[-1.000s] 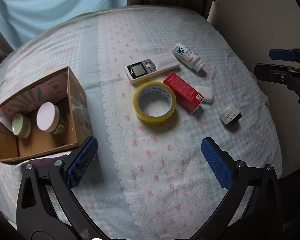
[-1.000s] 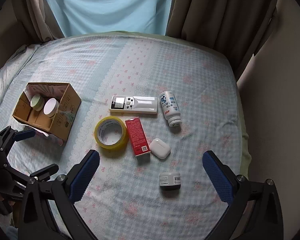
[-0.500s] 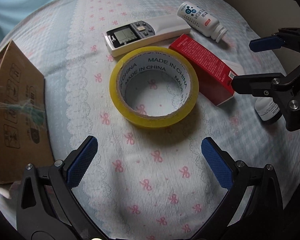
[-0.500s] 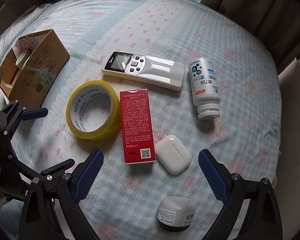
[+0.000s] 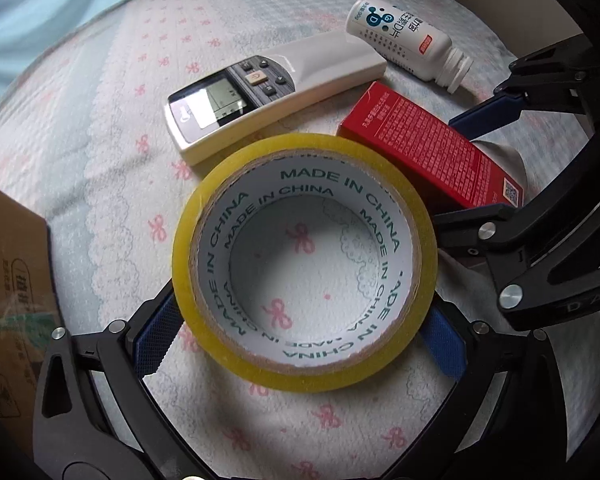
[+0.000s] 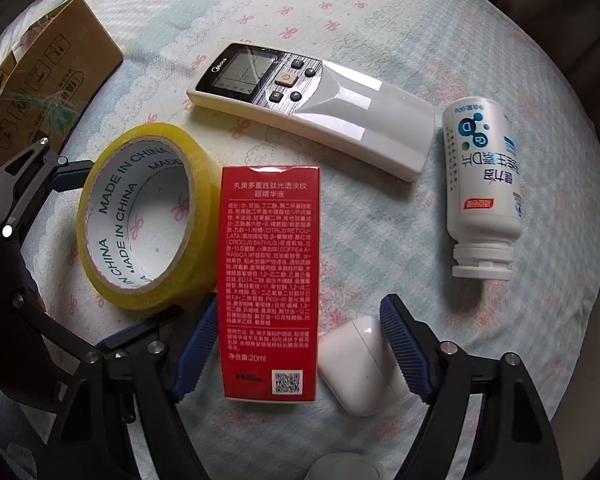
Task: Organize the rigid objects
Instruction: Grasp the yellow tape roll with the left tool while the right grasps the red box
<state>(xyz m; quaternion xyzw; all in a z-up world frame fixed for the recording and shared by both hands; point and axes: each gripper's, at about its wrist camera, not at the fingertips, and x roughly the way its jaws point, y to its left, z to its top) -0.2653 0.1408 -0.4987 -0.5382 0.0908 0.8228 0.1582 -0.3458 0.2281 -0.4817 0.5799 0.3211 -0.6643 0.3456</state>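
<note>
Both tools down on the bed, spread wide, nothing lifted yet.

Left tool (image 5: 300, 344) released, fingers either side of the yellow tape roll (image 5: 304, 264), apparently touching or just beside its outer wall, roll lying flat on the bedspread (image 5: 100, 120). Right tool (image 6: 300, 352) also released, straddling the red box (image 6: 270, 280) and the white earbud case (image 6: 360, 364) together; no squeeze visible. Judged as early in the sorting: remote control (image 6: 312, 108), white bottle (image 6: 482, 196) on its side, tape, box and case all loose on the bed, none resting in a container. Part of a small jar (image 6: 346, 470) just visible at the bottom edge. Cardboard box (image 6: 48, 80) near the tape on the left side, only outer walls showing, contents hidden from both views. Most of the job seemingly left.
</note>
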